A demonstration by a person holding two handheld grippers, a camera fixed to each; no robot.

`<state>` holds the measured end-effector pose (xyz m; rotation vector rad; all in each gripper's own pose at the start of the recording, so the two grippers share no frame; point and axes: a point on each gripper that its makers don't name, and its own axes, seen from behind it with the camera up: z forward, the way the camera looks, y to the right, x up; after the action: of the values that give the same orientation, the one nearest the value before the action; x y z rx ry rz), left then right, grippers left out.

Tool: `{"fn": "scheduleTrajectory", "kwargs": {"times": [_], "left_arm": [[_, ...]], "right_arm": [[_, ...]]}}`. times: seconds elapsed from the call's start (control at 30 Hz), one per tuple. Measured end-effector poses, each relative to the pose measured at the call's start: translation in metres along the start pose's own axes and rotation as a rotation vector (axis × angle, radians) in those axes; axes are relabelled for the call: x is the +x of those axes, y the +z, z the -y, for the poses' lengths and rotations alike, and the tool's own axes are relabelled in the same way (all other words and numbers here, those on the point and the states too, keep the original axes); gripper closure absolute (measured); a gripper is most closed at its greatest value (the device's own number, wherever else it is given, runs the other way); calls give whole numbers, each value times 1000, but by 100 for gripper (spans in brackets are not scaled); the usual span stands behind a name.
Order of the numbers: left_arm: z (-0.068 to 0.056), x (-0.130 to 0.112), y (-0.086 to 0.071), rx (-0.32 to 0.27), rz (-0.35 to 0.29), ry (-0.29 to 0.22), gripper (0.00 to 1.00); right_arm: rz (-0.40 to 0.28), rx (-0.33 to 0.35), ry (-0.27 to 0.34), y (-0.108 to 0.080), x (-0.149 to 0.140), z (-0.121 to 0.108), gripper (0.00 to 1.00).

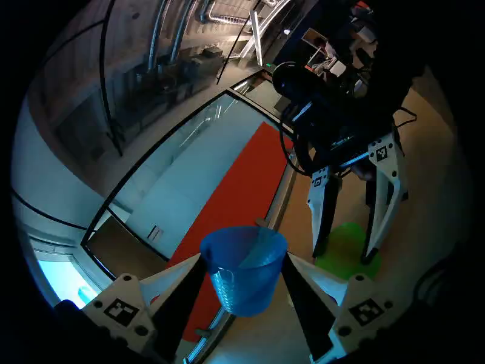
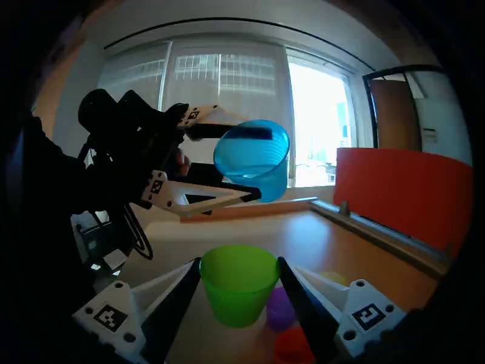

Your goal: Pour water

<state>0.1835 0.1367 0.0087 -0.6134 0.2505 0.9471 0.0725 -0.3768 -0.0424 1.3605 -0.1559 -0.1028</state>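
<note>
A translucent blue cup (image 1: 244, 285) sits between the fingers of my left gripper (image 1: 244, 261), which is shut on it. In the right gripper view the blue cup (image 2: 253, 159) is raised and tipped, with its mouth turned sideways and downward above the table; the left gripper (image 2: 256, 161) clamps its sides. A green cup (image 2: 238, 291) stands upright on the wooden table, with my right gripper (image 2: 238, 264) shut on it. In the left gripper view the right gripper (image 1: 344, 255) straddles the green cup (image 1: 347, 250) just right of the blue one. I cannot see any water.
A purple cup (image 2: 280, 308), a red cup (image 2: 294, 347) and a yellowish object (image 2: 334, 278) lie on the wooden table (image 2: 339, 239) beside the green cup. A red partition (image 2: 406, 188) with a metal rail borders the table on the right. Bright windows are behind.
</note>
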Motion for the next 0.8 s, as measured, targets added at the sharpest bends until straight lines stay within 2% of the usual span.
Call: {"fn": "scheduleTrajectory", "kwargs": {"times": [0.8], "left_arm": [[-2, 4, 1, -5, -8, 53, 17]], "right_arm": [[-6, 1, -2, 0, 3, 1, 6]]}}
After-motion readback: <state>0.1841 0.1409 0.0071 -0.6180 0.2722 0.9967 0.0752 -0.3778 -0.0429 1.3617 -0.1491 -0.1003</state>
